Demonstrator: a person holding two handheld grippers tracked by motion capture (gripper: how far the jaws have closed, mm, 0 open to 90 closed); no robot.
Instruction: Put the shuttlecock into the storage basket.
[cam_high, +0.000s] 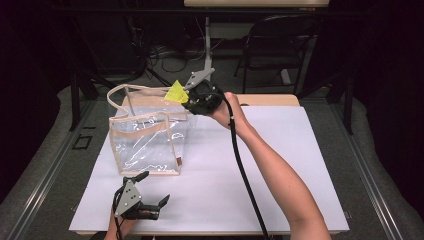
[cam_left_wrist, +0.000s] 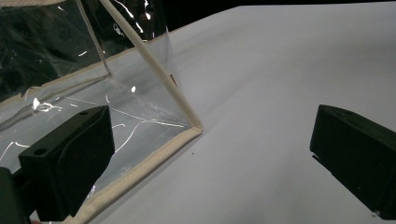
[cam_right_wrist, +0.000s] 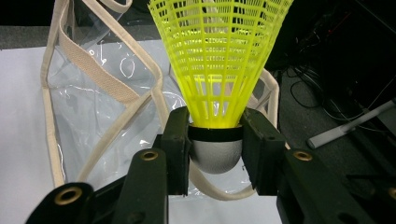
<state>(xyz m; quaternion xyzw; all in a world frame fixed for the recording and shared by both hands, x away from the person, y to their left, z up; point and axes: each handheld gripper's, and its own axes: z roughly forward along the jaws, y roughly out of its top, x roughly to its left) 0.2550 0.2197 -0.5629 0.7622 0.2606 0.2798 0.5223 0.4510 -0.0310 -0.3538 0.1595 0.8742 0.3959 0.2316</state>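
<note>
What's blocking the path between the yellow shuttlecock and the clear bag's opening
Nothing solid. The right tool grips the shuttlecock at the clear bag's far top edge. Only the bag's loose beige handles arch near the opening and might snag it.

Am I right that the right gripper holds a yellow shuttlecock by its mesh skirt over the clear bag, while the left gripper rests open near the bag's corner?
Not quite. The right gripper clamps the yellow shuttlecock by its rounded grey-white base, not the skirt, as the right gripper view shows. The rest stands: it is at the clear bag, and the left gripper rests open near its corner.
</note>
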